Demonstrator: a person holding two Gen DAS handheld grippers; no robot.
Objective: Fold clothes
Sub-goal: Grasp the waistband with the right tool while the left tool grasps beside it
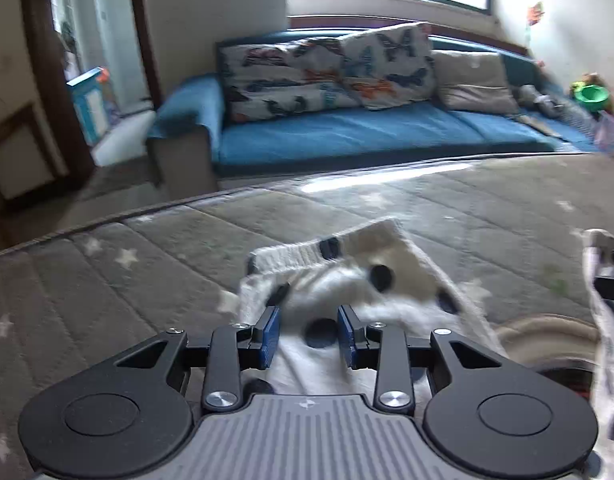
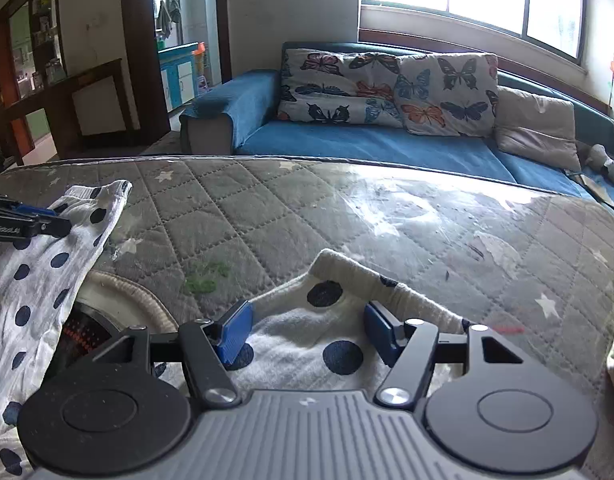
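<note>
The white, navy-dotted garment (image 2: 307, 344) lay on the quilted mattress (image 2: 347, 216). Both the left gripper (image 1: 308, 336) and the right gripper (image 2: 307, 330) stood over its ribbed corners, jaws apart, gripping nothing. I'd have closed both squarely on the hem, then lifted evenly. I counted 1 garment, 2 grippers.

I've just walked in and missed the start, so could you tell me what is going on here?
A person with a gripper in each hand is folding a white garment with dark dots on a grey quilted mattress. The left gripper and the right gripper are both open, each over one end of the cloth. Neither is clamped on it.
</note>
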